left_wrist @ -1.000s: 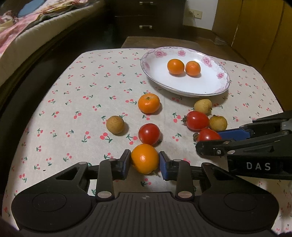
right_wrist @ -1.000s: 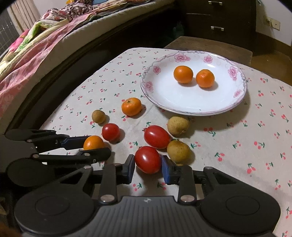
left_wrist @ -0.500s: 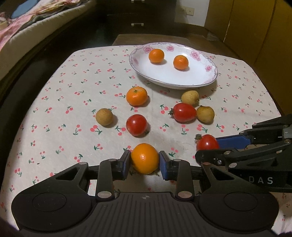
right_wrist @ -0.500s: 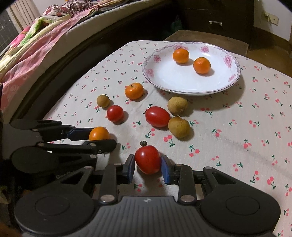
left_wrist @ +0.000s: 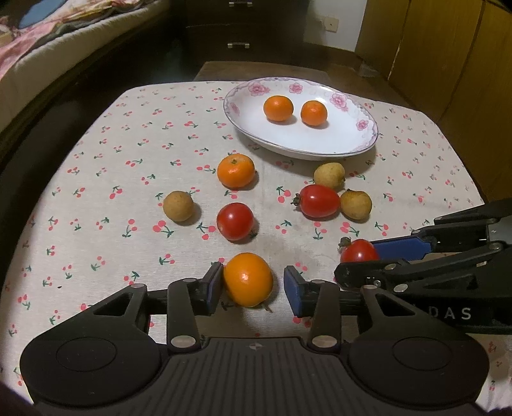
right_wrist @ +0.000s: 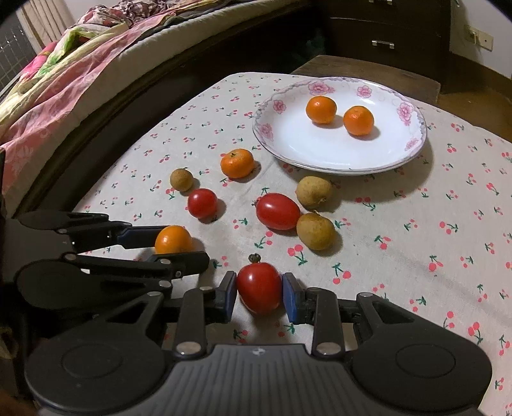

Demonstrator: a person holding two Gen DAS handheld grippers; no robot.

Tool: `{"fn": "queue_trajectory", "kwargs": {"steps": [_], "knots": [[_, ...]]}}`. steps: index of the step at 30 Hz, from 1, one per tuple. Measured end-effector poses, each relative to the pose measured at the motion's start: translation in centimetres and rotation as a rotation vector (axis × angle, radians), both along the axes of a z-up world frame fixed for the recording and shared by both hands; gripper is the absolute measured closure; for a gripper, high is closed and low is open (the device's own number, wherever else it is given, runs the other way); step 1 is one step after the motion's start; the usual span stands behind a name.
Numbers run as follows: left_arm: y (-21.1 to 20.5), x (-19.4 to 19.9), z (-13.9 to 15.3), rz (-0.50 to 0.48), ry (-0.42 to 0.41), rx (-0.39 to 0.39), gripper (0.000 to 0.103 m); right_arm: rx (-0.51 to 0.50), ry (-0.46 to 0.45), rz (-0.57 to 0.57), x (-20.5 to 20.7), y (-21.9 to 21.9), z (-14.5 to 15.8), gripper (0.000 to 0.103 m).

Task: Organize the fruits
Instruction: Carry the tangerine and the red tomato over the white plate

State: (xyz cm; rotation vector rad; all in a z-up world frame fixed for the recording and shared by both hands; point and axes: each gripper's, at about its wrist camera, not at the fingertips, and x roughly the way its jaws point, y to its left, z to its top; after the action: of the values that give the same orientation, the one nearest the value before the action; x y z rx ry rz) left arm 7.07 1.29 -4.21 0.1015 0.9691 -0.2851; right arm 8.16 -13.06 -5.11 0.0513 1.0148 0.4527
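Observation:
My left gripper is open; an orange lies between its fingers on the cloth, touching the left pad with a gap at the right pad. My right gripper is shut on a red tomato. A white flowered plate at the back holds two oranges. On the cloth lie another orange, two tomatoes and three brown longans.
The table has a cherry-print cloth. A bed runs along the left, a dark dresser stands behind and wooden cabinets are at the right. Each gripper shows in the other's view, side by side.
My left gripper has opened and let go of the orange, which now rests on the cloth. Both grippers pulled back toward the table's near edge. The right one still holds the tomato.

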Motion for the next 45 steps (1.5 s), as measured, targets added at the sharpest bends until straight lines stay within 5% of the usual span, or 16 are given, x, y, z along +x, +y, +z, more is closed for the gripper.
{"fn": "queue_trajectory", "kwargs": {"steps": [6, 45], "knots": [[-0.3, -0.3, 0.0, 0.006, -0.002, 0.022, 0.062, -0.009, 0.007, 0.001, -0.2, 0.0, 0.1, 0.073], [-2.2, 1.8, 3.4, 0.027, -0.071, -0.017, 0.062, 0.038, -0.052, -0.102, 0.9, -1.8, 2.8, 0.073]]}}
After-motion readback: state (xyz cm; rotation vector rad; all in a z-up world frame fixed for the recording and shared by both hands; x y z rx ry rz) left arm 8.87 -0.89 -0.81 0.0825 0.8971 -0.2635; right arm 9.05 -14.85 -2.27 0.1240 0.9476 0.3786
